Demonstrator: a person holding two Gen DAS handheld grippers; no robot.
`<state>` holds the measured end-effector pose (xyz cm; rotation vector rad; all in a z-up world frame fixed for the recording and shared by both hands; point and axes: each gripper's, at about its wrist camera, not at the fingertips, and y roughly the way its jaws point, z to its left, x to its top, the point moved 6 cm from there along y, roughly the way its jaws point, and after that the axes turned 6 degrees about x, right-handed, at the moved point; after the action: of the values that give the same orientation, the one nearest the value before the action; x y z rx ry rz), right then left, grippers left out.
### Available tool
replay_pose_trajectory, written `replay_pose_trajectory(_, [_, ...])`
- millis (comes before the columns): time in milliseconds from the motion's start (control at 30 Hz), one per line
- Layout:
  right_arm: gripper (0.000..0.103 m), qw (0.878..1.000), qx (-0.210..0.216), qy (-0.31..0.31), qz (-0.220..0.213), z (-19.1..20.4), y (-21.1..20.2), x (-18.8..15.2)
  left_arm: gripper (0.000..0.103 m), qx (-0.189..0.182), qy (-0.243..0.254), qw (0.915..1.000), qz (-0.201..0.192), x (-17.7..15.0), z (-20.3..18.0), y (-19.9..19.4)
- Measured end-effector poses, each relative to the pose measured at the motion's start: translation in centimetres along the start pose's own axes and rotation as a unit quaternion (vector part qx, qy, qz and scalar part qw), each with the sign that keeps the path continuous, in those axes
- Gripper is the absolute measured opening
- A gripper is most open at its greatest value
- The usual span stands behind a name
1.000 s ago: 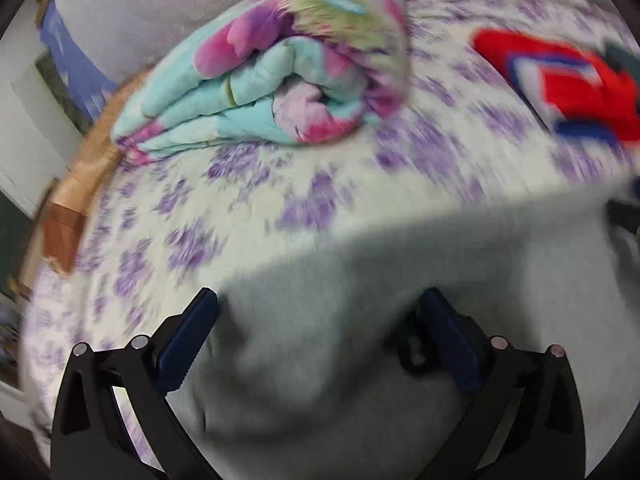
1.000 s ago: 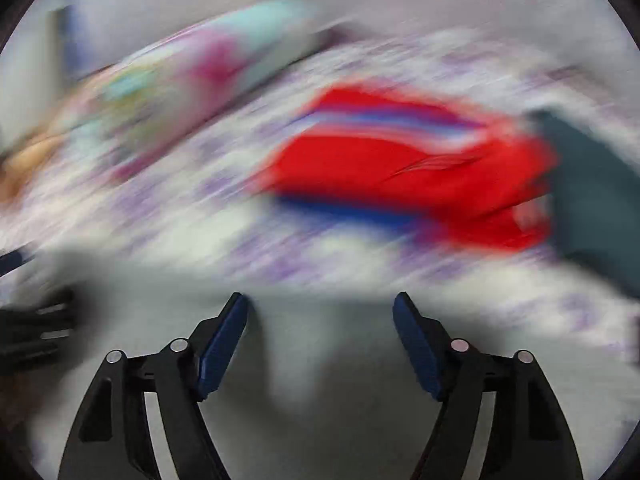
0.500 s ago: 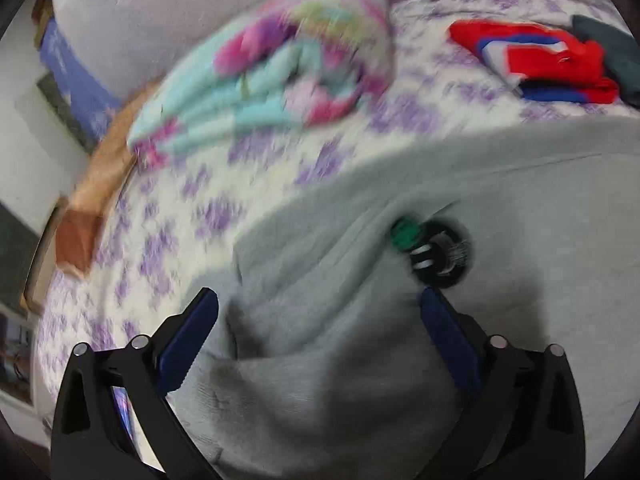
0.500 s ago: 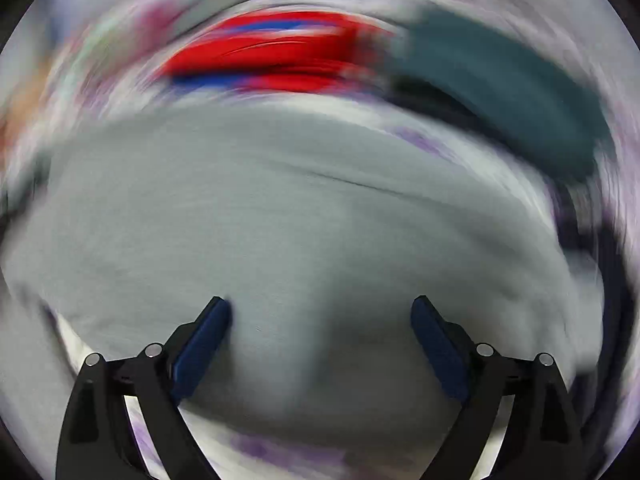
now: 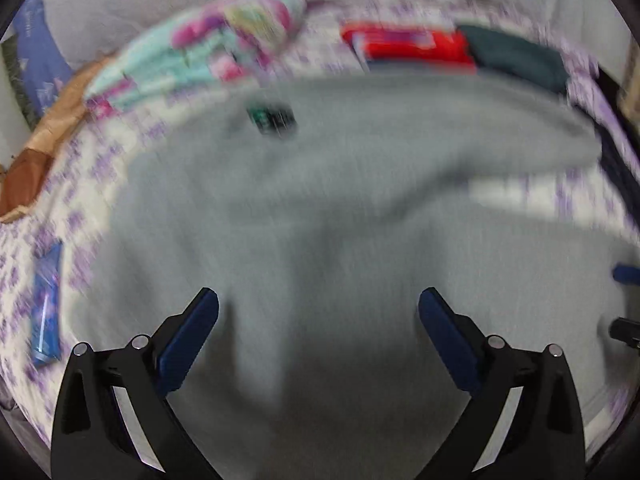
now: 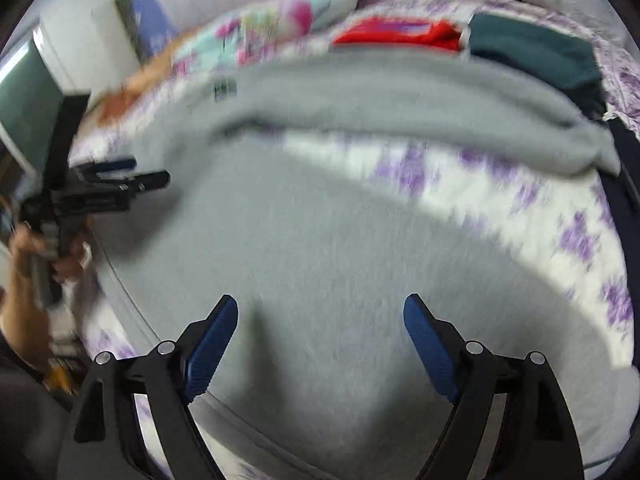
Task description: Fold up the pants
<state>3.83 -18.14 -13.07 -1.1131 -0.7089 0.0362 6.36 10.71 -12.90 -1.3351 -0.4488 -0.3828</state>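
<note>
Grey pants point(image 5: 340, 208) lie spread on a bed with a white, purple-flowered sheet point(image 5: 92, 168). A small dark label point(image 5: 274, 118) marks them near the far left. In the right wrist view the pants point(image 6: 320, 248) show two legs apart, with sheet point(image 6: 480, 184) between them. My left gripper point(image 5: 318, 328) is open and empty above the grey cloth. My right gripper point(image 6: 320, 336) is open and empty above the near leg. The left gripper also shows in the right wrist view point(image 6: 120, 178), held in a hand. Both views are blurred.
A rolled turquoise and pink blanket point(image 5: 208, 52) lies at the far left. A folded red garment point(image 5: 404, 46) and a dark green one point(image 5: 516, 58) lie at the far side. A blue packet point(image 5: 46, 300) lies on the sheet at left. A brown cloth point(image 5: 44, 136) hangs off the bed edge.
Both grippers have drawn back toward the near edge of the bed, so more of the pants is in view. Both stay open and empty.
</note>
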Motion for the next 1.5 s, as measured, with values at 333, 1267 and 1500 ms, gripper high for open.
replay_pose_trajectory(333, [0.091,0.992,-0.062,0.073,-0.077,-7.3,-11.0,-4.6,0.099,0.011,0.029,0.9981,-0.053,0.1,4.6,-4.1])
replay_pose_trajectory(1267, [0.094,0.987,-0.034,-0.145,0.066,-10.4,13.7,28.5,0.099,-0.183,0.089,0.9718,0.12,16.6,14.3,14.2])
replay_pose_trajectory(1500, [0.054,0.987,0.01,-0.149,0.065,-9.0,14.7,27.3,0.09,-0.19,0.106,0.9695,0.113,15.5,14.3,13.2])
